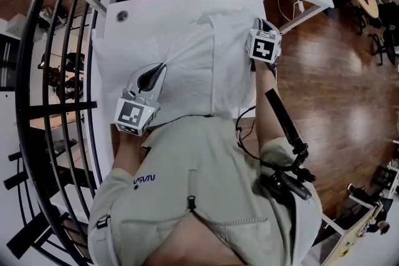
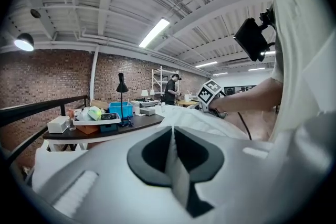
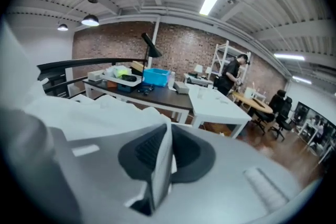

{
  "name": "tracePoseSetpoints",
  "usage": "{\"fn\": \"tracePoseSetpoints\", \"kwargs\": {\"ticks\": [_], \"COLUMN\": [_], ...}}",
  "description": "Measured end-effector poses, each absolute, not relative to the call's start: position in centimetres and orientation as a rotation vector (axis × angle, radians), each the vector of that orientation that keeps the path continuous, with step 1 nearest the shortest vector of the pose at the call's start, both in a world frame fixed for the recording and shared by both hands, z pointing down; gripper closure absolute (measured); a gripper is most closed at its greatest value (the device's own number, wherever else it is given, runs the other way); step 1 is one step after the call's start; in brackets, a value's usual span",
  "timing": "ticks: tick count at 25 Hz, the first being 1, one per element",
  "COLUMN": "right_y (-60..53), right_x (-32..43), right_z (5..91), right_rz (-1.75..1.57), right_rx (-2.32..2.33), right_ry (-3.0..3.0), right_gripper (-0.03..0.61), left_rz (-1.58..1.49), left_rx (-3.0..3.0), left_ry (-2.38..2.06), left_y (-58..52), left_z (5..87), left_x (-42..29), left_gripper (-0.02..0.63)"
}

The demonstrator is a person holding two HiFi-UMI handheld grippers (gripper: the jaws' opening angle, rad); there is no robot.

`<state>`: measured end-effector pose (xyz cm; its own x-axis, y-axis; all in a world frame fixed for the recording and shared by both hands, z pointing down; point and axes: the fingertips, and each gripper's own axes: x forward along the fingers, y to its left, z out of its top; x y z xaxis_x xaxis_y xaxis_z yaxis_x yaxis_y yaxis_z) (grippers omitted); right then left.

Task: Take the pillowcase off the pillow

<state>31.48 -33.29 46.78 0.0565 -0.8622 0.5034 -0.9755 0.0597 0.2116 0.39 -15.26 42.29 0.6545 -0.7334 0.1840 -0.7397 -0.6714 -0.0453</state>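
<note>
Left tongs (image 1: 151, 76), nearest, are pressed together on what looks like a fold of the white pillowcase (image 1: 187, 65), holding it steady on the table (image 1: 156, 9). Right tongs (image 1: 262, 27), farther, pinch its right edge, probably ready to pull it free.

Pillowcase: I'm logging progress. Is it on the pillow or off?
On: the pillowcase lies plump and filled on the table, one white bundle, nothing apart.

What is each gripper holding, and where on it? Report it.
Both hold the pillowcase. The left gripper pinches fabric on its top, near the left side; the right gripper pinches its right edge.
</note>
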Motion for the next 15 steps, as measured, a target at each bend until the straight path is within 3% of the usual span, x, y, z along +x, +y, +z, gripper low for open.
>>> {"fn": "tracePoseSetpoints", "kwargs": {"ticks": [8,15], "right_y": [-32.7,-30.5], "right_x": [32.4,29.4], "right_z": [51.2,47.9], "right_rz": [0.409,0.375], "right_rx": [1.795,1.784], "right_ry": [-1.854,-2.078], "right_gripper": [0.562,0.486], "left_rz": [0.387,0.591], "left_rx": [2.798,2.704], "left_ry": [-1.241,-1.241], "left_y": [-18.4,-22.8], "left_z": [45.0,50.4], "left_x": [1.1,1.8], "left_gripper": [0.593,0.540]}}
